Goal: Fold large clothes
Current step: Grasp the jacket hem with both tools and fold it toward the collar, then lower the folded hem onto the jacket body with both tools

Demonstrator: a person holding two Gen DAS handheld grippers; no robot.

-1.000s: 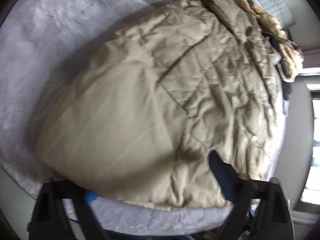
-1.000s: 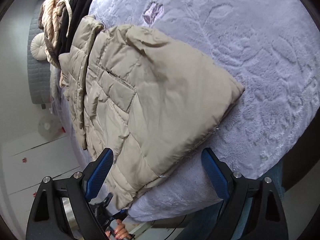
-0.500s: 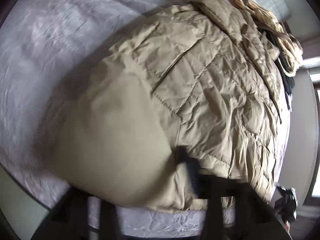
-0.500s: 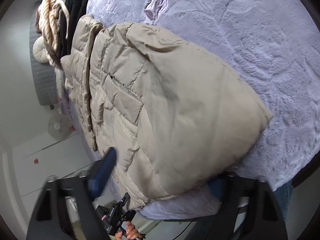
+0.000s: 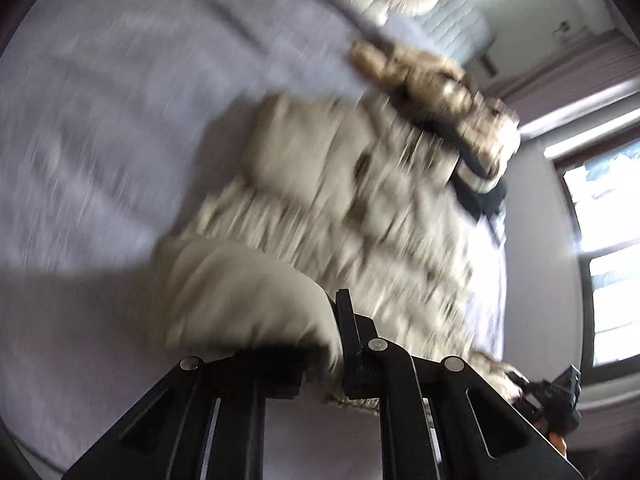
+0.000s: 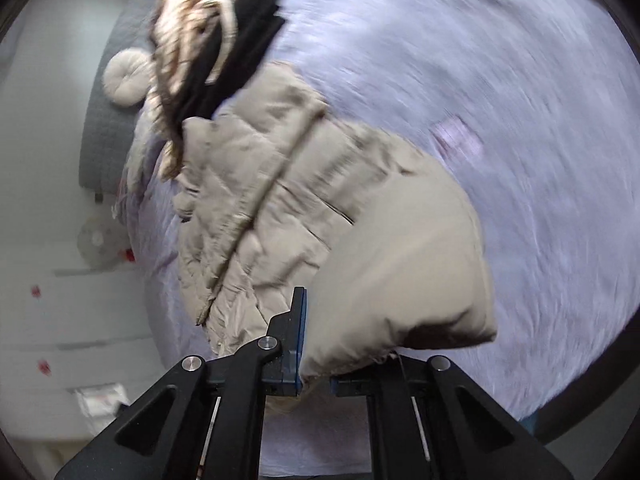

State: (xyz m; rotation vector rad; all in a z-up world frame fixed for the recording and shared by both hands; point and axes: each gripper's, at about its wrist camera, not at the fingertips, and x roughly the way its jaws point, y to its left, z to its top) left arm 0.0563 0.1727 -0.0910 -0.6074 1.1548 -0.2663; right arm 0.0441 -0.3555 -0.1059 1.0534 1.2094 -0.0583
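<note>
A beige quilted puffer jacket (image 5: 352, 200) lies on a lilac bedspread (image 5: 100, 128). It also shows in the right wrist view (image 6: 280, 208). My left gripper (image 5: 316, 364) is shut on the jacket's near hem, which bulges up over the fingers. My right gripper (image 6: 316, 364) is shut on the other near corner of the hem, and the smooth lower panel (image 6: 408, 264) puffs up in front of it. Both hem corners are lifted off the bed. Both views are motion-blurred.
A heap of striped cream and black clothes (image 6: 216, 28) lies past the jacket's collar, and it shows in the left wrist view (image 5: 452, 96). A round cream cushion (image 6: 126, 76) rests against a grey headboard (image 6: 100, 136). A bright window (image 5: 608, 248) is at the right. White drawers (image 6: 60, 320) stand beside the bed.
Both grippers went from wide open over the hem to shut on it. They have lifted the jacket's near edge, and both cameras now look further up the bed.
</note>
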